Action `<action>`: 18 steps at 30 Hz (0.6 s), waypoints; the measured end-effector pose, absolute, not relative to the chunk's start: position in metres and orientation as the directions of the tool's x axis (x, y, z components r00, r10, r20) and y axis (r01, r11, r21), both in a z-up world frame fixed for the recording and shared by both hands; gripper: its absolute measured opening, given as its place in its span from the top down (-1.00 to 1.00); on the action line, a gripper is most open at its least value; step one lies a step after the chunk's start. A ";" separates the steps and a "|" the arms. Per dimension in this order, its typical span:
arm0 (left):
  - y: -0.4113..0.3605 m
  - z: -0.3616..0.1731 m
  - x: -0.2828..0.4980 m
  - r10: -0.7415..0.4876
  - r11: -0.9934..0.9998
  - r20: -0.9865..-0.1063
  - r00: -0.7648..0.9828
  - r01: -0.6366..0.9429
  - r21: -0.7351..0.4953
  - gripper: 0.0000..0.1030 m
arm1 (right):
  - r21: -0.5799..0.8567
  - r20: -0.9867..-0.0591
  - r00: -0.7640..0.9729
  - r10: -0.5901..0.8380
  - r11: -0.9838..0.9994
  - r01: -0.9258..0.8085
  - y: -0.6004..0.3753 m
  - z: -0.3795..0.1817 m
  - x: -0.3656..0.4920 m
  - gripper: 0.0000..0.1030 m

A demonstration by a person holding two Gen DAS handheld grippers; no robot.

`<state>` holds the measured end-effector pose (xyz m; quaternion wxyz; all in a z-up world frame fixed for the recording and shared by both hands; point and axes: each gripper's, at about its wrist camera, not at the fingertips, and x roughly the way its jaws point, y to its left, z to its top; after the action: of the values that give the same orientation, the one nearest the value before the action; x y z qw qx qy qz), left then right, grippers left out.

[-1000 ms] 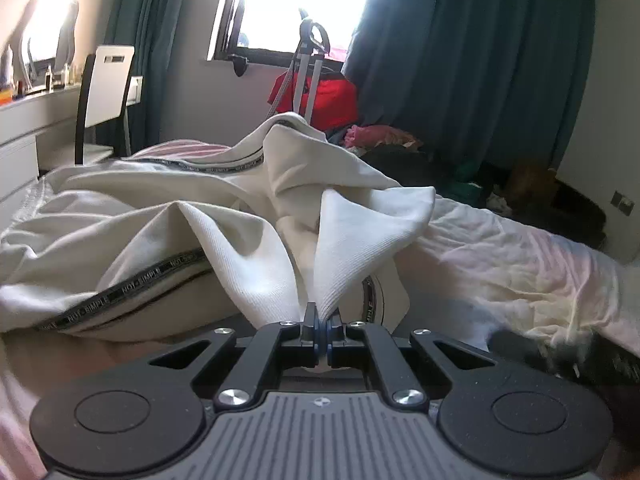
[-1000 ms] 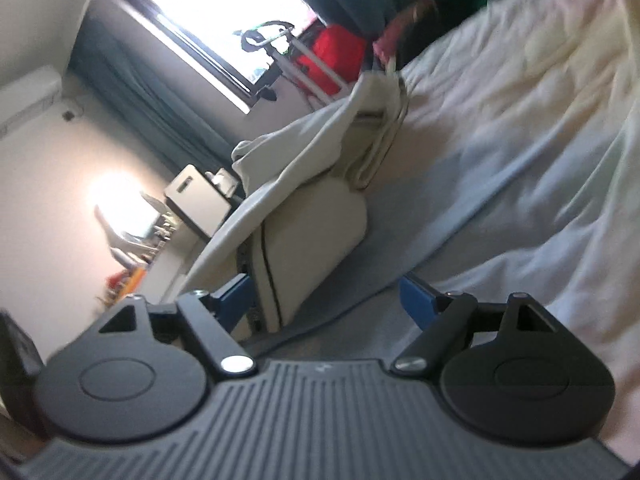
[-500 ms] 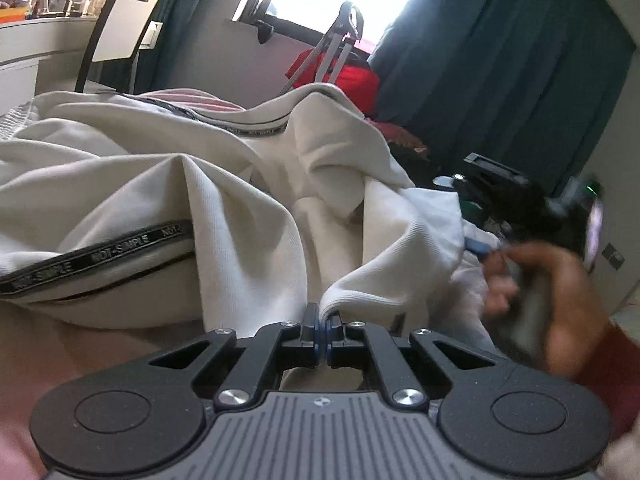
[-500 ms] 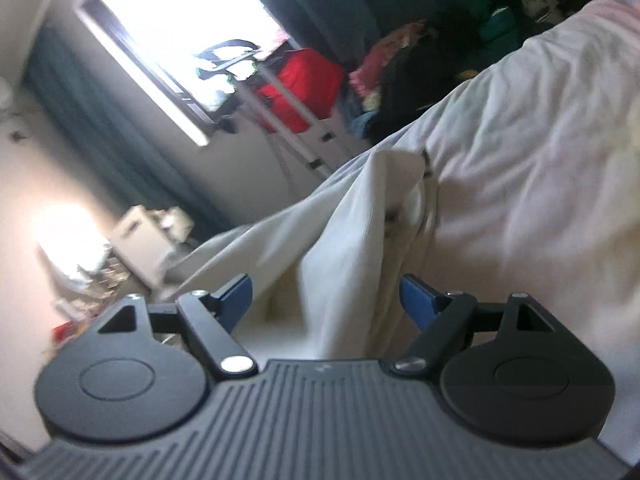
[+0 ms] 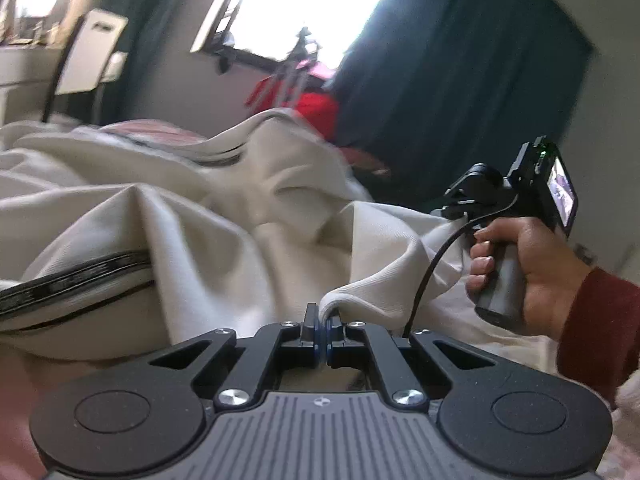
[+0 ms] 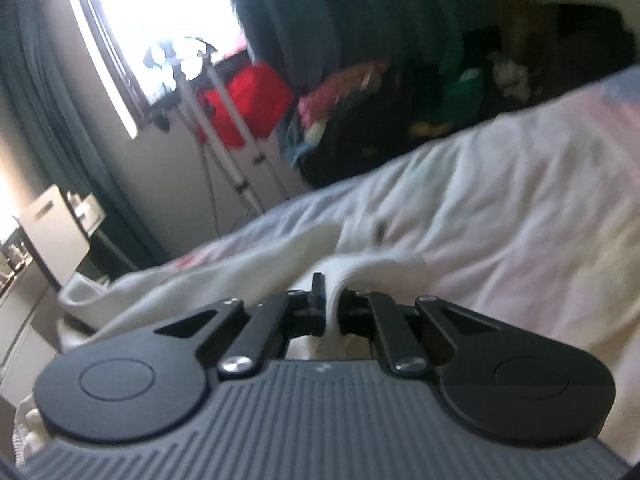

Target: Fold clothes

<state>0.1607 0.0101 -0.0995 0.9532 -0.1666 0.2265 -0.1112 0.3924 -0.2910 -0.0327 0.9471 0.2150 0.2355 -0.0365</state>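
From the left wrist, our left gripper has its jaws clenched on a pinch of the cream garment, which lies heaped on the bed ahead of us. The cloth rises from the pinch in a ribbed fold and runs right toward the right gripper, held in our right hand; its tips sit at the cloth's far edge, though this view does not show how they close. A dark printed band crosses the garment at left. Behind are a window, dark curtains, something red and a white chair.

From the right wrist, the right gripper has its jaws nearly together with a ridge of the white garment grasped between them. The view is blurred, but the cloth clearly passes through the narrow gap. The bed sheet stretches away to the right, and a pile of coloured clothes sits on the floor beyond.

We judge that we are early in the fold: both grippers hold an edge, apparently a hem or a sleeve end, and the body is still crumpled. The next move calls for lifting and drawing the two pinches apart to tension the edge, then laying the garment flat without letting either grip slip.
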 end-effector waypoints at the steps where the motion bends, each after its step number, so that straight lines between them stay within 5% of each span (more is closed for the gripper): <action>1: 0.006 -0.098 0.157 -0.298 0.921 -0.385 0.874 0.159 -0.355 0.94 | 0.389 -0.448 0.894 0.005 0.901 0.190 -0.304 -0.024 0.381 0.90; 8: -0.024 -0.086 0.132 -0.434 0.895 -0.330 0.838 0.358 -0.268 0.89 | 0.428 -0.412 0.899 -0.147 0.840 0.333 -0.421 0.014 0.283 0.89; 11: -0.050 -0.084 0.120 -0.461 0.886 -0.334 0.822 0.443 -0.134 0.88 | 0.467 -0.432 0.886 -0.166 0.800 0.378 -0.459 0.004 0.234 0.89; 18: -0.059 -0.102 0.125 -0.421 0.902 -0.460 0.782 0.416 -0.118 0.88 | 0.680 -0.541 0.841 -0.013 0.581 0.447 -0.508 -0.072 0.146 0.84</action>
<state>0.1254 -0.0587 -0.1023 0.9438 -0.0051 0.2451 -0.2216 0.1456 -0.5085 -0.0722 0.8539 0.4373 0.2478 -0.1347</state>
